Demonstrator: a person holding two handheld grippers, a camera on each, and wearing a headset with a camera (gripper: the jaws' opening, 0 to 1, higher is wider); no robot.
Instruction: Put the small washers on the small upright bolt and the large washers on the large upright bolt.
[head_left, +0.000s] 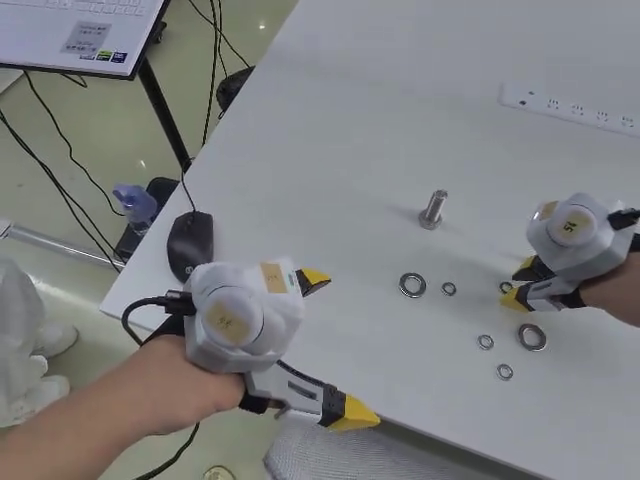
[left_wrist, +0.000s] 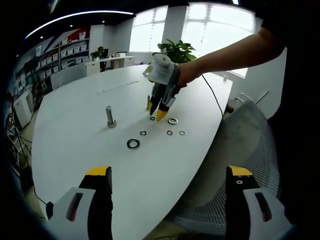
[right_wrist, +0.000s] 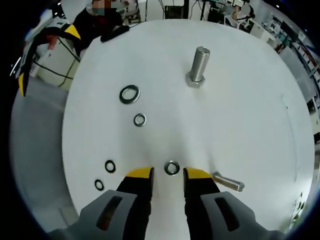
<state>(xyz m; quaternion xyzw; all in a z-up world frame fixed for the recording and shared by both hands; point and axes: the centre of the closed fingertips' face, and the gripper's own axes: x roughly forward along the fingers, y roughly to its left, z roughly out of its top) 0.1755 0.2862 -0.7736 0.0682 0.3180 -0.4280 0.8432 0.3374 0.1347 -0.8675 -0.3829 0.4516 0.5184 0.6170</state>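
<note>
Steel small washer (right_wrist: 172, 167) lies flat on the tabletop (right_wrist: 240, 100), squarely between the parted tips of the right claw (right_wrist: 168, 174); the left claw (left_wrist: 168, 172), also parted, hangs well away at the edge.

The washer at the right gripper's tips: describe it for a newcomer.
On the white table, come from the large upright bolt toward the right gripper. A small washer lies flat ahead of its open jaws; the other washers lie clear of them.
</note>
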